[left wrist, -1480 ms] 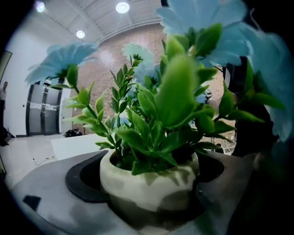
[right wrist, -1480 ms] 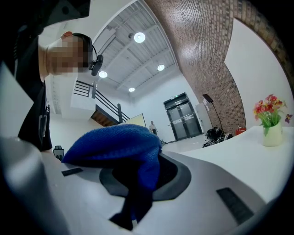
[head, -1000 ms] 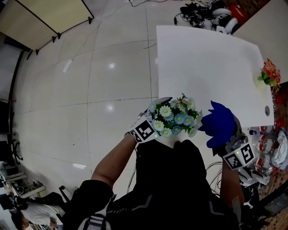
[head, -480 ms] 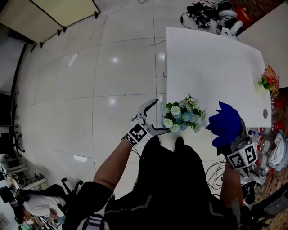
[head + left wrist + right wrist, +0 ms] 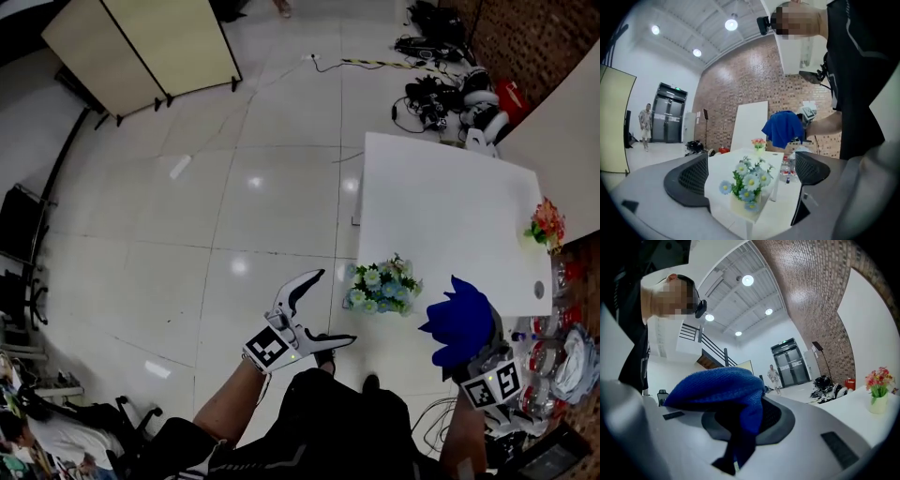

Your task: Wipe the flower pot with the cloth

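Observation:
A small pale flower pot (image 5: 742, 207) with blue and white daisies (image 5: 382, 286) stands at the near corner of the white table (image 5: 441, 202). My left gripper (image 5: 326, 307) is open and empty, raised off to the left of the flowers and clear of them. In the left gripper view the pot sits between and beyond the wide jaws. My right gripper (image 5: 466, 349) is shut on a blue cloth (image 5: 459, 319), which bunches up over its jaws right of the flowers. The cloth (image 5: 719, 390) drapes over the jaws in the right gripper view.
A second small pot with red and orange flowers (image 5: 545, 223) stands at the table's right edge. Bottles and clutter (image 5: 553, 356) lie on the floor to the right. Cables and gear (image 5: 450, 89) are beyond the table. A folding screen (image 5: 141, 47) stands far left. A person (image 5: 646, 124) walks in the distance.
My left gripper has let go of the flower pot and pulled away to the left, up off the table, with its jaws wide. The right gripper with the cloth has risen a little.

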The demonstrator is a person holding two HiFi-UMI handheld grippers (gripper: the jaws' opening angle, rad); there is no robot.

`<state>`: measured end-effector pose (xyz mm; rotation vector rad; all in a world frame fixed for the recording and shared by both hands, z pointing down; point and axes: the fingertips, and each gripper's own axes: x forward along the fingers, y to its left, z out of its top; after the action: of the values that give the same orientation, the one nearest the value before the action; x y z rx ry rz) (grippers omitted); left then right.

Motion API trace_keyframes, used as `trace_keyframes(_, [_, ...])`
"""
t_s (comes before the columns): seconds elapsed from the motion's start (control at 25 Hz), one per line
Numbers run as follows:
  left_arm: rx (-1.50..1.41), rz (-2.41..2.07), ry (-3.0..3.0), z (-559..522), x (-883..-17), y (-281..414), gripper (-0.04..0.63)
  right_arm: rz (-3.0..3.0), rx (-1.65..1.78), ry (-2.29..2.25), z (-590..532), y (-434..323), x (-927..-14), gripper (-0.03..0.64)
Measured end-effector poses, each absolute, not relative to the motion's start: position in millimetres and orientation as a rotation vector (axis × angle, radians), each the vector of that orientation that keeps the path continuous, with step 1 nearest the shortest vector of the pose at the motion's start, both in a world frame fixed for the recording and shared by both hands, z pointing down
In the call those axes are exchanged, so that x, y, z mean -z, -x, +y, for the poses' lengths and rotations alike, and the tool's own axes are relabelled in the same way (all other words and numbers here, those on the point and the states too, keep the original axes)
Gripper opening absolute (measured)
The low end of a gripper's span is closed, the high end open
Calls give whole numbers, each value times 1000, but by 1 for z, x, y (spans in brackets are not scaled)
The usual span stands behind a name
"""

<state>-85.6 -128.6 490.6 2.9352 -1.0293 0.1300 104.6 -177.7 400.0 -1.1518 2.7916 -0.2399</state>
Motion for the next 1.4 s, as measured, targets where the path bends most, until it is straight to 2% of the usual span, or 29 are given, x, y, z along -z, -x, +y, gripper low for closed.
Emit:
trace_keyframes(0.16, [-23,-1115,-2902,-100,-456,59,534,2814,183,1106,-151,-122,-383,49])
trace_keyframes(0.2, [-3,-1143,-2898,-92,-448,51,491,2826,167,1089,-142,-127,-380,49])
trace_keyframes(0.28, [48,-1229,-2855,-77,-434,38,456,2852,123,1045,-127,-138,-372,49])
trace_keyframes(0.36, [86,-1307,-2820,-58,-421,22,337,2880,95,1013,-112,-151,-365,49])
trace_keyframes(0.44, [70,-1359,-2801,-37,-413,2,249,2906,98,1000,-92,-167,-361,49])
trace_keyframes(0.6, [120,-1454,-2715,-6,-388,-20,176,2929,117,994,-59,-187,-356,49])
trace_keyframes(0.72, [129,-1523,-2684,19,-370,-16,33,2926,109,980,-33,-183,-347,49])
trace_keyframes(0.76, [121,-1536,-2679,28,-367,-15,15,2926,101,975,-23,-181,-345,49])
trace_keyframes(1.2, [153,-1539,-2634,157,-376,30,5,2907,114,1053,119,-142,-349,49])
trace_keyframes(1.4, [138,-1522,-2650,206,-364,14,6,2925,71,1043,171,-150,-339,49])
